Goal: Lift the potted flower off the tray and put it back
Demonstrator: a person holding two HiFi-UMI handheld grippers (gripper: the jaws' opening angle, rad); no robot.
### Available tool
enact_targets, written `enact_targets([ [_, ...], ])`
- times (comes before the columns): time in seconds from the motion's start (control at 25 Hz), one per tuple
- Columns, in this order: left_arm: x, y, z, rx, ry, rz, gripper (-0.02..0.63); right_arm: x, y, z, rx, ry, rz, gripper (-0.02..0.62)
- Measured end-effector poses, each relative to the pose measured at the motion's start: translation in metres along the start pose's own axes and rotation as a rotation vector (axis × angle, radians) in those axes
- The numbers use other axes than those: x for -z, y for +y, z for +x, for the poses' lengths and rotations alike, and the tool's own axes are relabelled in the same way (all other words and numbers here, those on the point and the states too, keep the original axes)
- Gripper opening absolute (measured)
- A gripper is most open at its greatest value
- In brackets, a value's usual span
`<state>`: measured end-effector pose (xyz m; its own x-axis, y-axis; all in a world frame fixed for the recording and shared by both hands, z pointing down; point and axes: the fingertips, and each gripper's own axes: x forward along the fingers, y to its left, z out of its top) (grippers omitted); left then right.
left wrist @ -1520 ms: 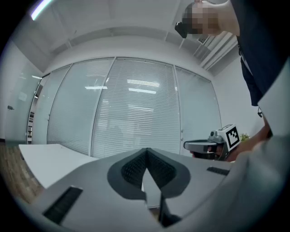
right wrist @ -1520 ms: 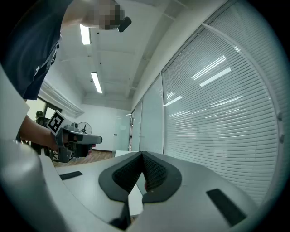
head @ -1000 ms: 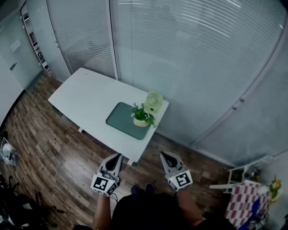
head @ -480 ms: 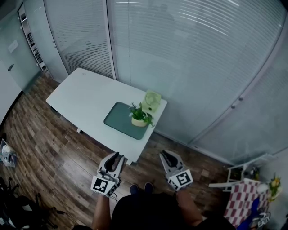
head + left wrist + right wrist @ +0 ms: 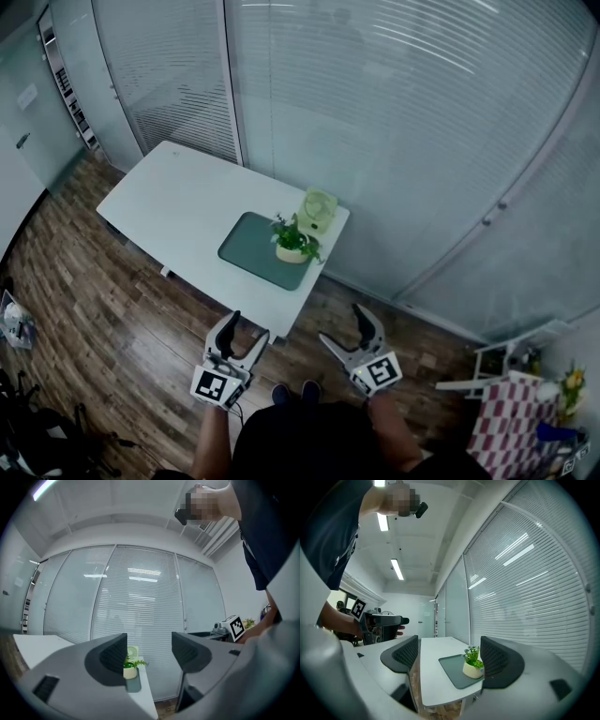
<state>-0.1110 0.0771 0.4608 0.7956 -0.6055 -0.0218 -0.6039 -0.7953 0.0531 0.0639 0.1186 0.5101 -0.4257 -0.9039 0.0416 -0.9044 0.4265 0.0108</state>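
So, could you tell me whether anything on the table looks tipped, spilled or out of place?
Nothing stands out: the potted flower stands upright on the tray, and the fan beside it is upright too.

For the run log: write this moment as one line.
left gripper: fingers opening, empty | right gripper: fingers opening, empty | potted flower: on tray, untouched

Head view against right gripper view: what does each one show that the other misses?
Only the head view shows the pale green fan standing behind the plant, and the person's shoes on the wooden floor. Only the right gripper view shows the ceiling lights and the far end of the room. Both show the white table, the dark green tray on it, the potted flower standing on that tray, and the glass wall with blinds.
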Motion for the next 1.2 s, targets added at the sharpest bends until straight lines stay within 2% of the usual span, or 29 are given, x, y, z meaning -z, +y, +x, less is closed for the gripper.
enact_targets([
  [0.56,0.006,0.006,-0.013,0.021,-0.001,-0.006,0.275,0.005,0.016,0.001,0.014,0.011,0.007,0.382],
  [0.88,0.006,0.015,-0.028,0.034,-0.017,-0.021,0.275,0.011,0.031,0.006,0.017,-0.017,0.016,0.382],
  [1.08,0.014,0.026,-0.034,0.03,0.02,-0.023,0.275,0.009,0.039,0.01,0.029,-0.013,0.024,0.382],
  [1.2,0.01,0.022,-0.029,0.058,-0.004,-0.028,0.275,0.01,0.038,0.008,0.036,-0.001,0.022,0.382],
])
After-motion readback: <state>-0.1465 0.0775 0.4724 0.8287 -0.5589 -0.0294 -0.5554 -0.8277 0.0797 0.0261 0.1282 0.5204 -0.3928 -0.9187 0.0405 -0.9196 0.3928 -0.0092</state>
